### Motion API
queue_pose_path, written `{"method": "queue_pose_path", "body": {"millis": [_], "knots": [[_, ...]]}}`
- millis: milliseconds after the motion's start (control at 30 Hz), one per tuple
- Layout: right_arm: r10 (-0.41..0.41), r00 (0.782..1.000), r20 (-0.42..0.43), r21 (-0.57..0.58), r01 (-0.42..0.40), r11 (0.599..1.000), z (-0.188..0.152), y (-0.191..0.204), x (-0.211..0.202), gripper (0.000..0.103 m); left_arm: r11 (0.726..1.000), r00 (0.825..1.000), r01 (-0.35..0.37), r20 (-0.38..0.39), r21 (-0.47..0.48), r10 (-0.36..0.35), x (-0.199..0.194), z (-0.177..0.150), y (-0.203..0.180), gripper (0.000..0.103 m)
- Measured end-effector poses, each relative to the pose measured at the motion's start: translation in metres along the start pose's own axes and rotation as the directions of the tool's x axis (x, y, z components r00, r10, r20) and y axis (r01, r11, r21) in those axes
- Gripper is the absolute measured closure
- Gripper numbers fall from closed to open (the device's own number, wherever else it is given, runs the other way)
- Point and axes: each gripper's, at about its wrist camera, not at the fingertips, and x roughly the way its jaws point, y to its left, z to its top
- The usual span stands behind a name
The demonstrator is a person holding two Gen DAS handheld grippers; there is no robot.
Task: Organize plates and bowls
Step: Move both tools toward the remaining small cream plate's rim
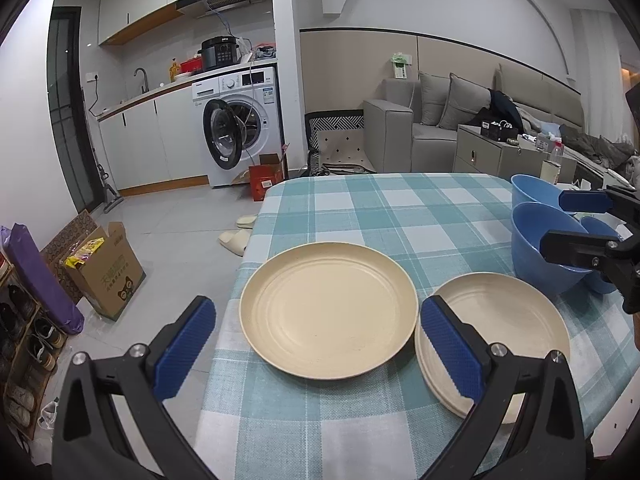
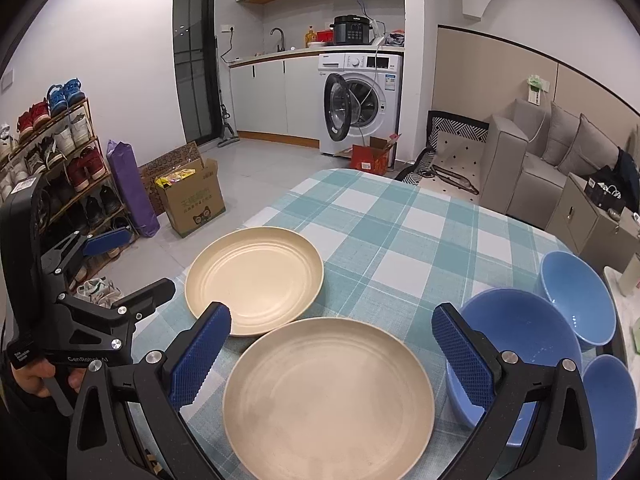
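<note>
Blue-padded and spread wide, the left gripper point(image 1: 318, 344) holds nothing and hovers over the near edge of the counter point(image 1: 360, 208), its fingers either side of a single cream plate point(image 1: 328, 310). Just right of that plate sits a stack of cream plates point(image 1: 504, 320), the two nearly touching. The right gripper point(image 2: 332, 350) is equally wide apart and empty, poised above the stack. Beside the stack, to the right, stand three blue bowls point(image 2: 520, 344), close together on the teal checked cloth. A hand point(image 2: 34, 376) grips the left gripper's handle.
</note>
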Motion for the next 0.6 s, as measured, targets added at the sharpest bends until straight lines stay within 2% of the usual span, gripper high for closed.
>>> {"method": "queue_pose_path", "body": {"millis": [367, 600], "knots": [[0.018, 1.0, 0.006, 0.019, -0.018, 1.0, 0.013, 0.0, 0.024, 0.001, 0.996, 0.999, -0.032, -0.025, -0.088, 0.03, 0.013, 0.004, 0.032, 0.0], [0.053, 0.998, -0.045, 0.025, -0.052, 0.998, 0.014, 0.005, 0.046, 0.001, 0.993, 0.998, -0.053, -0.032, -0.101, 0.05, 0.025, -0.001, 0.043, 0.0]]}}
